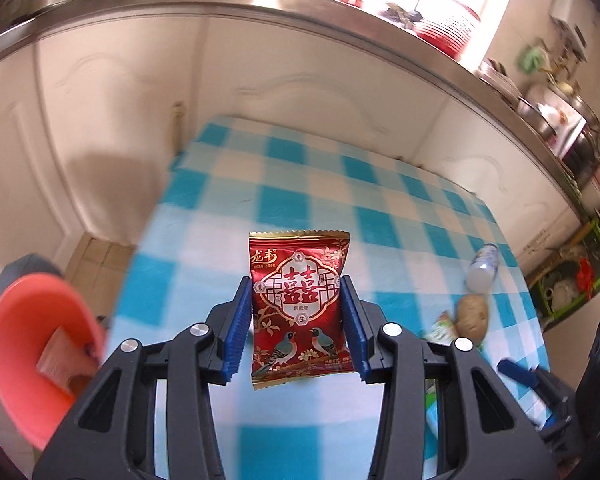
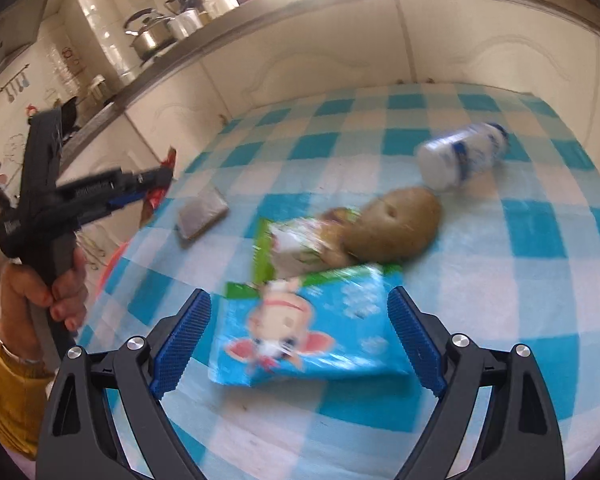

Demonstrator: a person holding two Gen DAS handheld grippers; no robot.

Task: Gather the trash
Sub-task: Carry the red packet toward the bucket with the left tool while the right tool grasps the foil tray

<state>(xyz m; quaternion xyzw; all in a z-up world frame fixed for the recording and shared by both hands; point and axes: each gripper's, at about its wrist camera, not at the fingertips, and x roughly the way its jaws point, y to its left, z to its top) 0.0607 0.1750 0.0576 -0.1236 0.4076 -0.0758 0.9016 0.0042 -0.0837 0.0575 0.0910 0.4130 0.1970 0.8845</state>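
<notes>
The left gripper is clenched on a glossy red foil snack packet with crimped gold ends and printed birds; its ribbed blue pads press the packet's two sides and hold it upright above the near part of the table. The table carries a soft, fuzzy cloth in blue and white checks, and its far edge sits against cream cabinet doors under a steel counter rim. Beside the table's left edge, lower down, stands a smooth coral-red plastic bin with something flat and pale inside.

The right gripper is released, its jaws spread wide on either side of a shiny blue plastic pouch printed with a cartoon animal, lying flat near the table's near edge. Just beyond it lie a crumpled green-and-white wrapper and a rough brown potato, touching each other. A white bottle with blue print lies on its side past the potato, toward the right edge. A small flat grey sachet rests near the left edge. The far half of the cloth lies bare.
</notes>
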